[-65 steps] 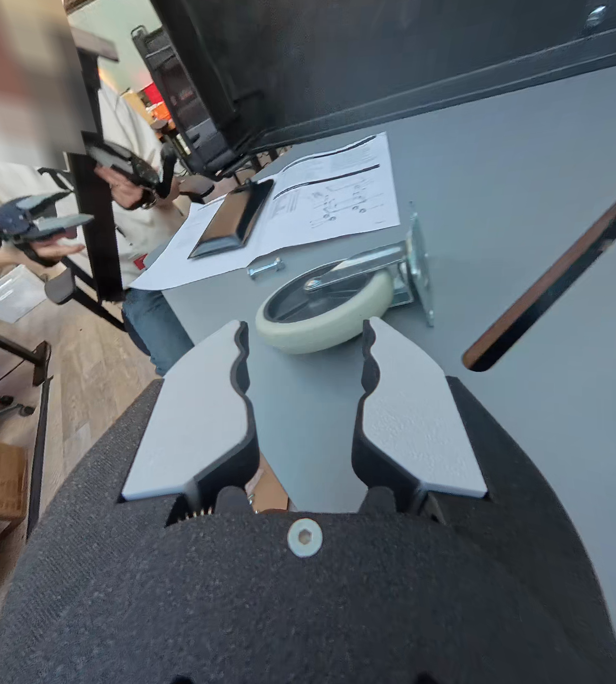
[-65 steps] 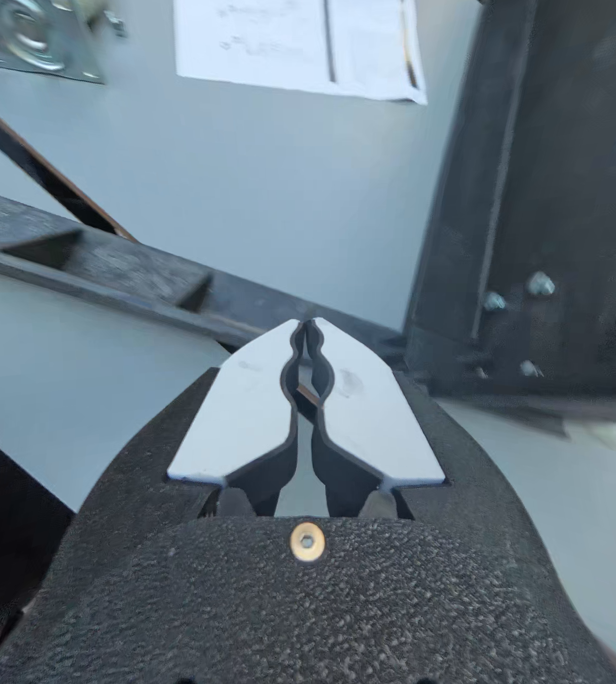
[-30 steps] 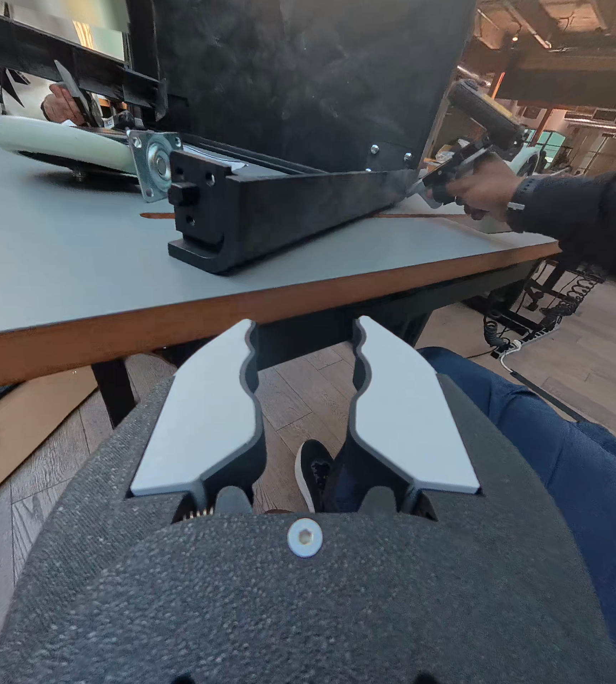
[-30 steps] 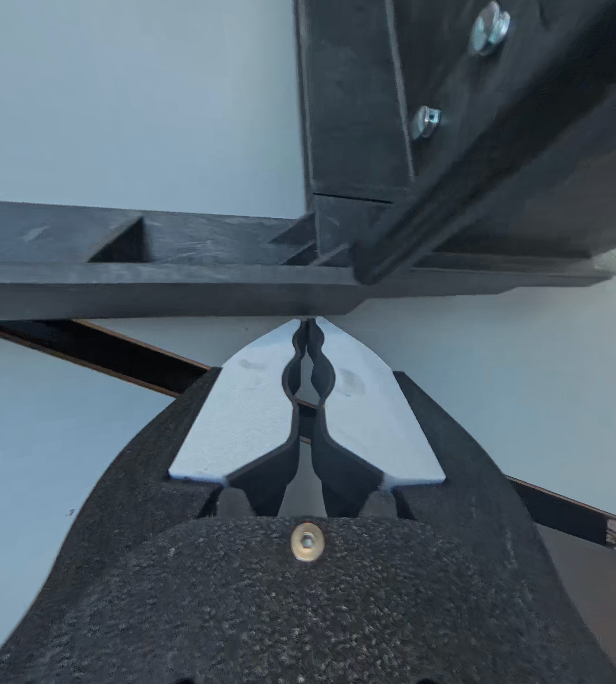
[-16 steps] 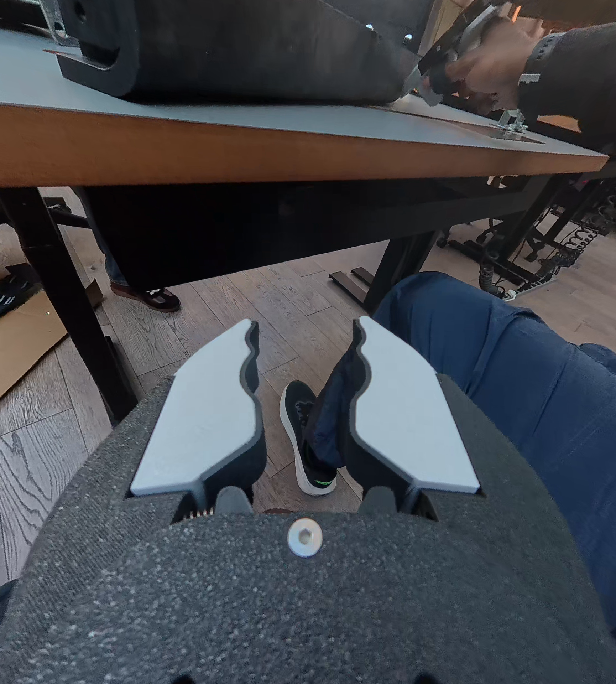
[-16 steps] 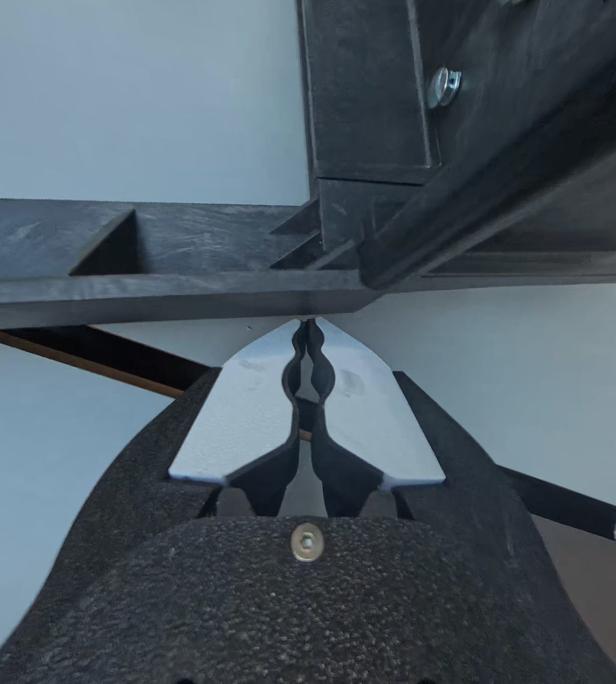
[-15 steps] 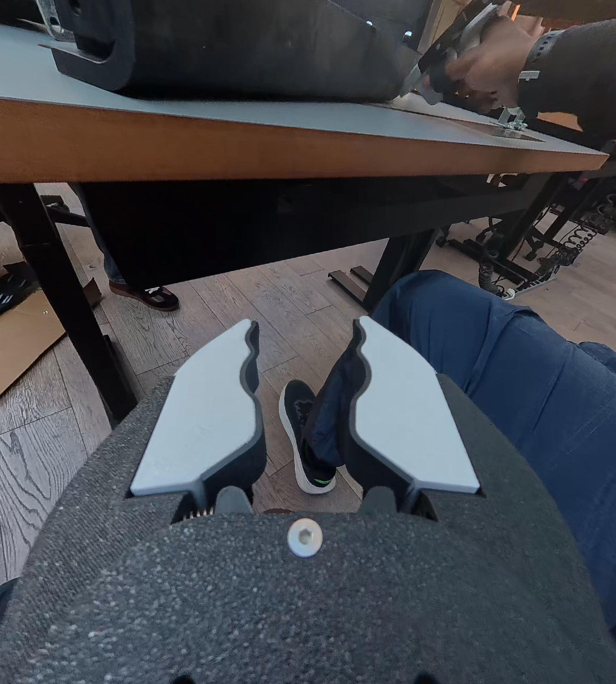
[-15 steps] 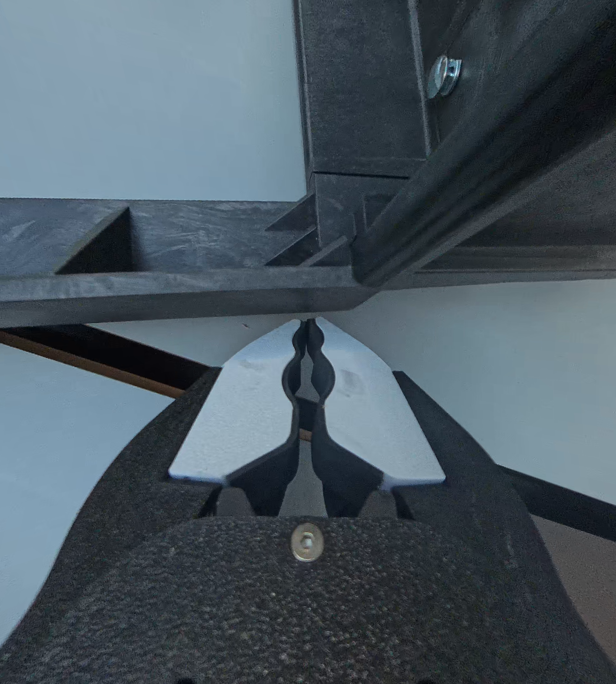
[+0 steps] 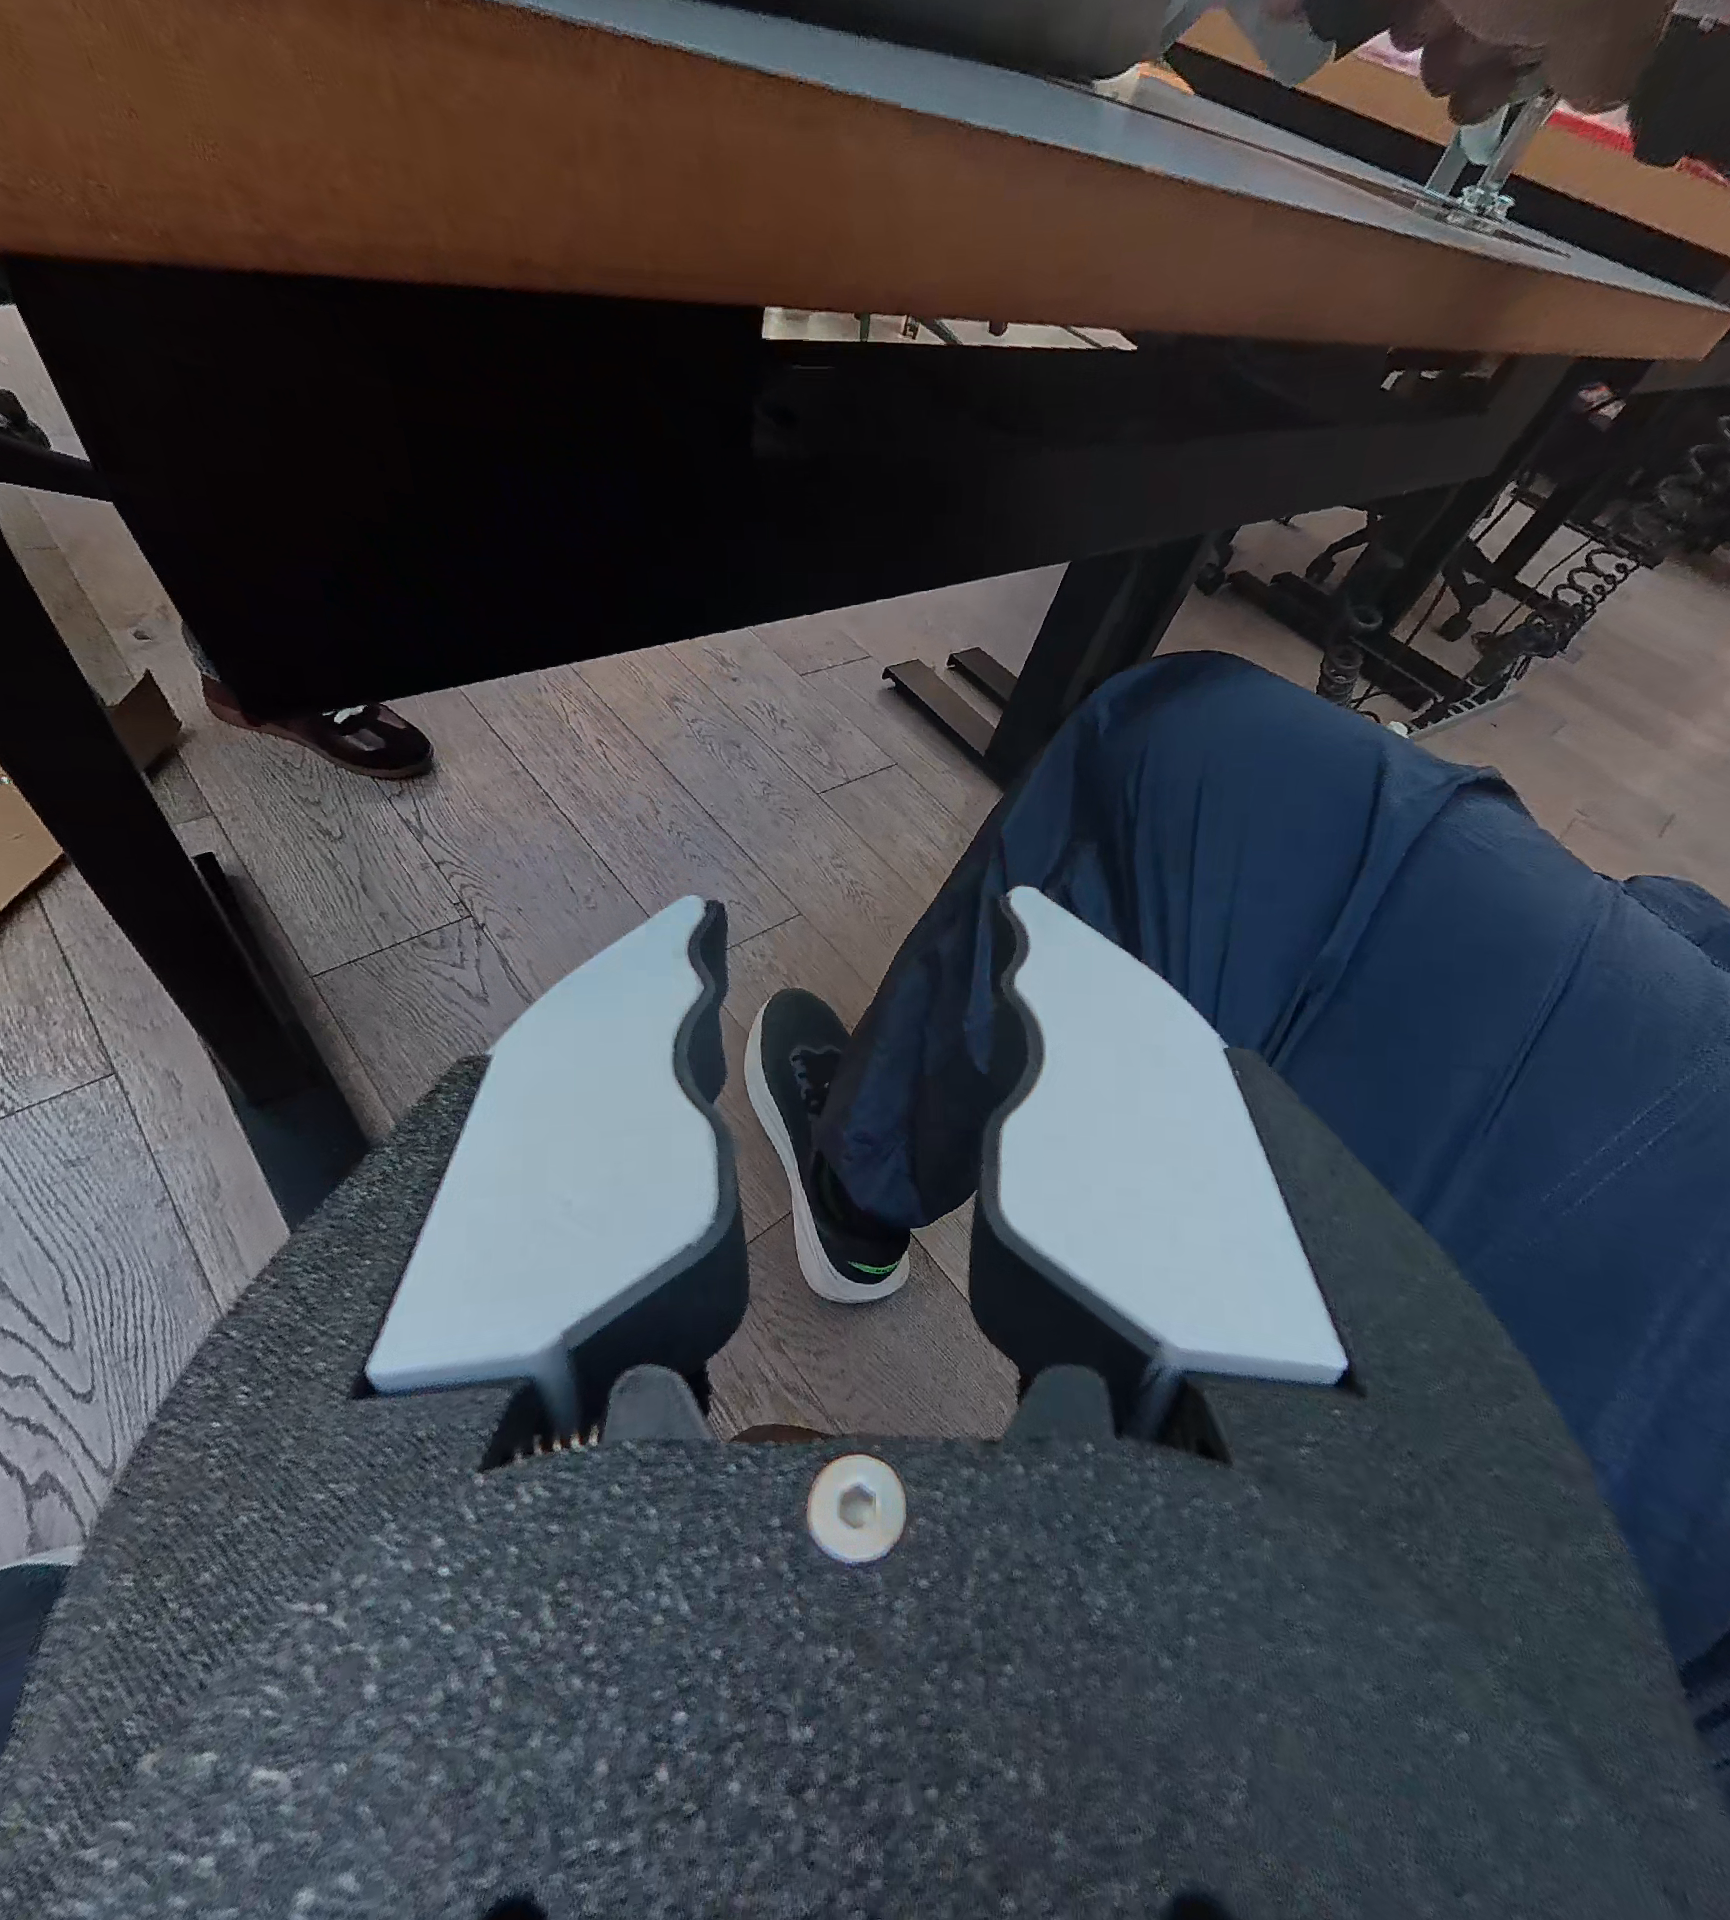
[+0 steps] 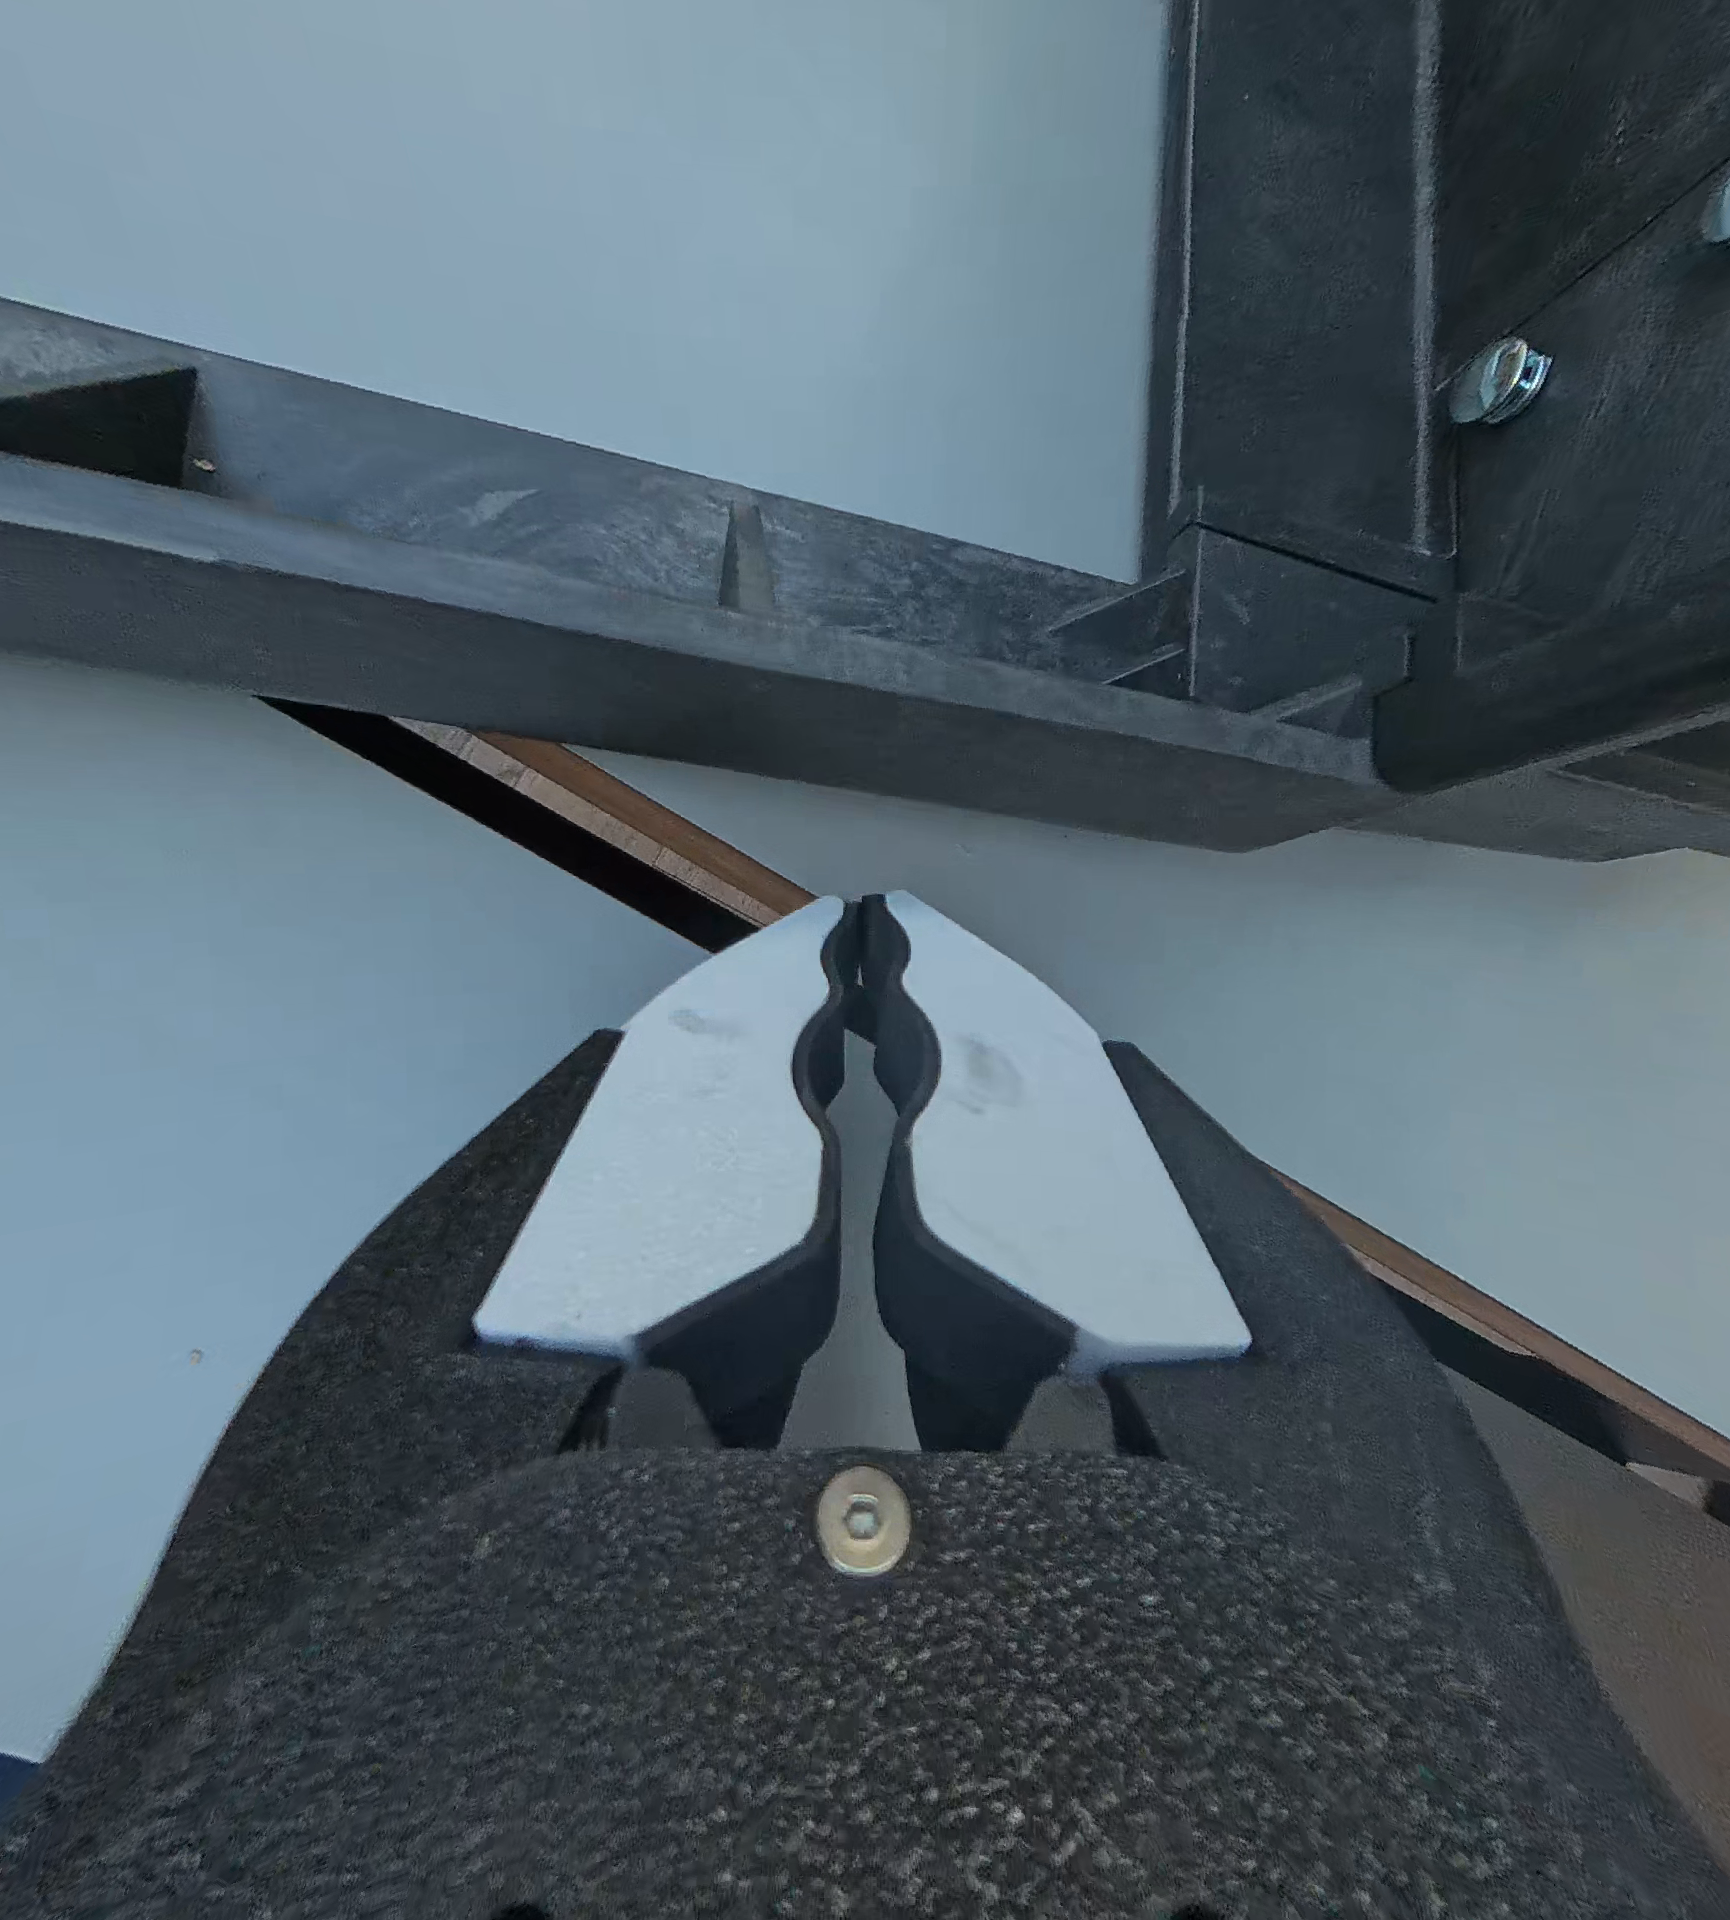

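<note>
Two fingers of the left gripper (image 9: 861,914) are seen spread apart in the left wrist view, with nothing between the pads; only a black shoe (image 9: 819,1132) and a blue trouser leg (image 9: 1360,987) on the wooden floor (image 9: 549,810) are framed far below them. The table edge (image 9: 632,208) runs across the top of the frame, so this gripper is held lower than the tabletop and well apart from anything on it. At the upper right, a metal fitting (image 9: 1474,166) stands on the table beneath a hand (image 9: 1526,52).

In the right wrist view, the right gripper (image 10: 861,904) is shown pressed together, tip against tip, and nothing is pinched. It is held over the pale grey tabletop (image 10: 217,987), near a black plastic frame (image 10: 632,644) that crosses the middle of the frame. A black upright panel (image 10: 1308,312) with two silver bolts (image 10: 1495,379) fills the upper right. A dark slot with a wooden edge (image 10: 632,821) runs diagonally from under the frame to just left of the fingertips. The frame is judged the nearest thing; no contact is visible.
</note>
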A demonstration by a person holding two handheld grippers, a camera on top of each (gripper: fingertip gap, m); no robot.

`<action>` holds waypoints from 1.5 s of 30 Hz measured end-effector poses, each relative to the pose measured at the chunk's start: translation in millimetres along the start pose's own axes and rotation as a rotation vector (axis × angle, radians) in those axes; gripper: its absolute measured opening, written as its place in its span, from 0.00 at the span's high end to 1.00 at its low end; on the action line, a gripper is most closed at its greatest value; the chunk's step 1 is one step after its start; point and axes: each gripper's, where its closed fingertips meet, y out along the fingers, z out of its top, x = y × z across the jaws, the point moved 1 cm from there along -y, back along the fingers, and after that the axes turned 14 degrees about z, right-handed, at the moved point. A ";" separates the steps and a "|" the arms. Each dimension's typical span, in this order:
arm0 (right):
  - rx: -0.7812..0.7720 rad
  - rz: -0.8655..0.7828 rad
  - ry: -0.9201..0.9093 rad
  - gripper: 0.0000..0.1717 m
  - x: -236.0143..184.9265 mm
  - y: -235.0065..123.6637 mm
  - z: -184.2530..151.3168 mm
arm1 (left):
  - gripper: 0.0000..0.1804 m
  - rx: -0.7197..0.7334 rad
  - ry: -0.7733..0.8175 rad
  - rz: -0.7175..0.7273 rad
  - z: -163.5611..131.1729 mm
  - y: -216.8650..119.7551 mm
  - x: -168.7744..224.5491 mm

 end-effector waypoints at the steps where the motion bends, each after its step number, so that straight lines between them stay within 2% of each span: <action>1: -0.002 0.002 0.002 1.00 0.6 -0.8 -0.7 | 0.73 -0.005 -0.001 -0.001 -0.5 1.4 -0.4; 11: -0.051 0.022 0.012 1.00 2.3 1.6 -14.4 | 0.73 -0.080 -0.017 -0.020 -1.8 11.3 -10.2; 16: -0.066 0.042 0.005 1.00 -2.9 -2.1 -17.3 | 0.72 -0.097 -0.046 -0.041 6.0 5.5 -20.4; 20: -0.081 0.017 -0.044 1.00 -13.3 -23.4 -10.1 | 0.72 -0.057 0.022 -0.028 27.2 -16.4 -42.3; 23: -0.057 -0.019 -0.133 1.00 -26.2 -46.2 9.5 | 0.72 -0.009 0.083 -0.024 50.3 -39.6 -66.9; 26: -0.020 0.013 -0.178 1.00 -44.1 -58.1 34.8 | 0.72 0.037 0.120 0.017 76.6 -54.9 -102.7; 32: 0.062 0.060 -0.305 0.97 -85.1 -69.3 106.9 | 0.72 0.070 0.147 0.122 134.9 -52.4 -176.2; 37: 0.105 0.103 -0.370 0.92 -104.5 -50.6 190.3 | 0.72 0.077 0.160 0.197 185.0 -21.3 -229.0; 41: 0.232 0.126 -0.401 0.92 -95.7 1.1 299.1 | 0.72 0.087 0.168 0.242 225.0 14.5 -274.2; 45: 0.315 0.167 -0.293 0.95 -52.1 92.7 416.8 | 0.72 0.147 0.069 0.224 247.4 55.1 -302.5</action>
